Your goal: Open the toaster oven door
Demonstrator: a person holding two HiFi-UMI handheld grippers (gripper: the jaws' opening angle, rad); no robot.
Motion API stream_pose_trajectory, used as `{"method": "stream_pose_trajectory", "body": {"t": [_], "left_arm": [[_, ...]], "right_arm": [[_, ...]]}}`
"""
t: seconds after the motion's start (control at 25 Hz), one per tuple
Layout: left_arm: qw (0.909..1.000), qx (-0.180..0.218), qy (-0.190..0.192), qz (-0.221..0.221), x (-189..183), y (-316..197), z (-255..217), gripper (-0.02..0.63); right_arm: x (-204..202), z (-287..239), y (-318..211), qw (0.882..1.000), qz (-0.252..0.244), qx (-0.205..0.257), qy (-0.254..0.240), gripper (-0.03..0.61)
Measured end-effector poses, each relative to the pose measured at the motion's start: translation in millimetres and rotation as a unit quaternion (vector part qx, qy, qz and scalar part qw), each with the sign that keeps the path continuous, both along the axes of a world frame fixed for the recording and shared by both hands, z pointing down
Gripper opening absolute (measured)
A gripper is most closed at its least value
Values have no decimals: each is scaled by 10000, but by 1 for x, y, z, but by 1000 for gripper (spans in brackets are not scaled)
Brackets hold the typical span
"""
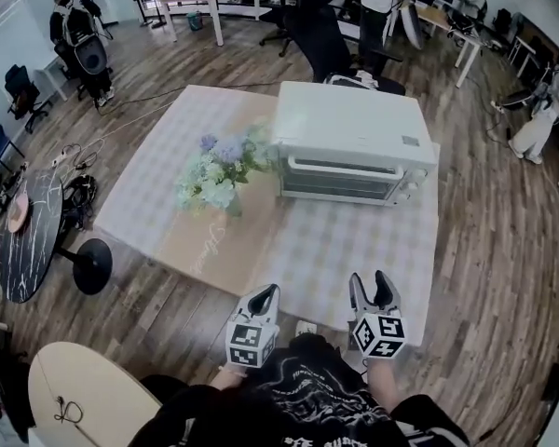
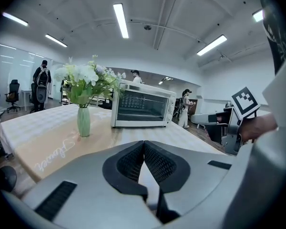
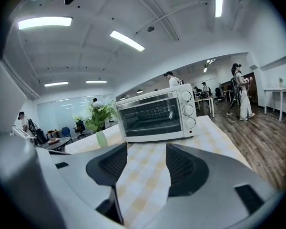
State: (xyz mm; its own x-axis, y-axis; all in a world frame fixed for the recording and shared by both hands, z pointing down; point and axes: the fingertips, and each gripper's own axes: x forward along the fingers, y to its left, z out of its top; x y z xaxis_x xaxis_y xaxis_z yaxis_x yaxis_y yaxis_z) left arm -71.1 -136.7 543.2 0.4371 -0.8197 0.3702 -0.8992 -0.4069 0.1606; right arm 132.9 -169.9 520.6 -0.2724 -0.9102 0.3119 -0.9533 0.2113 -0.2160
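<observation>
A round dark table (image 1: 23,240) is cut off by the left edge of the head view. To its right stands a low table (image 1: 149,194) under a pale checked cloth. A bunch of white and lilac flowers (image 1: 219,168) sits near the middle of this table. From above the blooms hide their holder. The left gripper view shows it as a slim green vase (image 2: 83,121).

Just right of the flowers stands the white toaster oven (image 1: 354,128), towards the far right of the table. Its glass door (image 1: 340,182) is closed and faces the person. A bar handle (image 1: 345,167) runs along the top of the door. The knobs (image 3: 186,109) are on the oven's right side. They are too small to read from above and are clear only in the right gripper view. The oven's back is out of sight.

At the bottom of the head view, both grippers hang over the near table edge, well apart from the oven. The left gripper (image 1: 266,295) has its jaws closed together with nothing between them. The right gripper (image 1: 371,281) has its jaws spread wide and empty, and only tablecloth shows between them. The marker cubes hide most of each hand. People in the background are small and indistinct.
</observation>
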Motion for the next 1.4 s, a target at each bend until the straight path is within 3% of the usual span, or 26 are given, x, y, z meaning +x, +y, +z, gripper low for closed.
{"method": "stream_pose_trajectory", "body": {"t": [0.28,0.6,0.92,1.24,1.4], "left_arm": [[9997,9,-8,-245,20,-64,7,20],[9996,-213,96,-148,18,-92,18,20],[9998,-130,75,128,5,-114,3,20],[9997,-192,161,-34,-10,-111,7,20],[9990,-221,351,-163,-16,-119,3,20]], "right_arm": [[28,-20,-75,9994,-75,284,-155,241],[35,-50,-119,9974,186,491,-499,241],[43,-77,-155,9955,483,544,-605,235],[75,-100,-203,9927,881,483,-669,235],[86,-96,-227,9918,898,108,-903,235]]}}
